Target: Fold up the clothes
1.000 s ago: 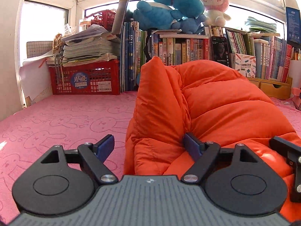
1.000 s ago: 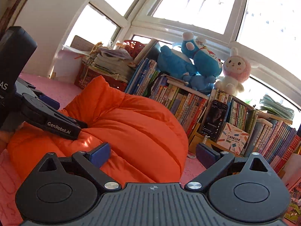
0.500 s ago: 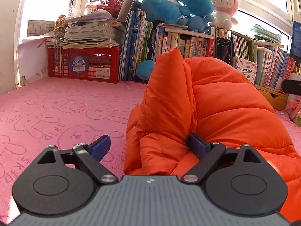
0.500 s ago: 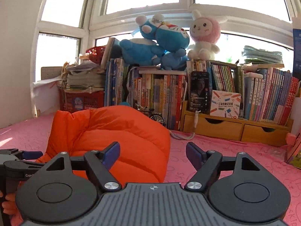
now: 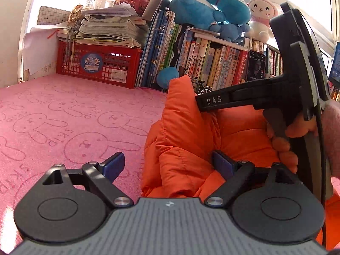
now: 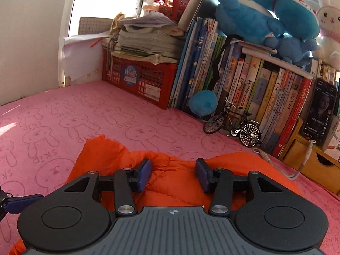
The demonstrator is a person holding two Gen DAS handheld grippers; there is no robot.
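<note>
An orange puffy jacket (image 5: 187, 140) lies bunched on the pink bunny-print mat (image 5: 63, 114). My left gripper (image 5: 167, 163) is open low at the jacket's left edge, and a fold of it lies between the fingers, against the right pad (image 5: 221, 164). A hand (image 5: 284, 146) brings the right gripper's body (image 5: 297, 74) over the jacket from the right. In the right wrist view my right gripper (image 6: 173, 174) hangs just above the jacket (image 6: 170, 187), still open but with a narrowed gap and orange fabric under it. One left fingertip (image 6: 21, 201) shows at the lower left.
Along the back stand a red crate (image 5: 99, 63) stacked with papers, a row of books (image 6: 255, 89) topped with blue and white plush toys (image 6: 265, 19), a model bicycle (image 6: 233, 125), a phone (image 6: 320, 110) and a wooden drawer (image 6: 314, 161) with a cable.
The right gripper has swung left and down onto the jacket, and its fingers have drawn closer. The jacket's raised fold has sunk lower. The left gripper holds at the left edge.
</note>
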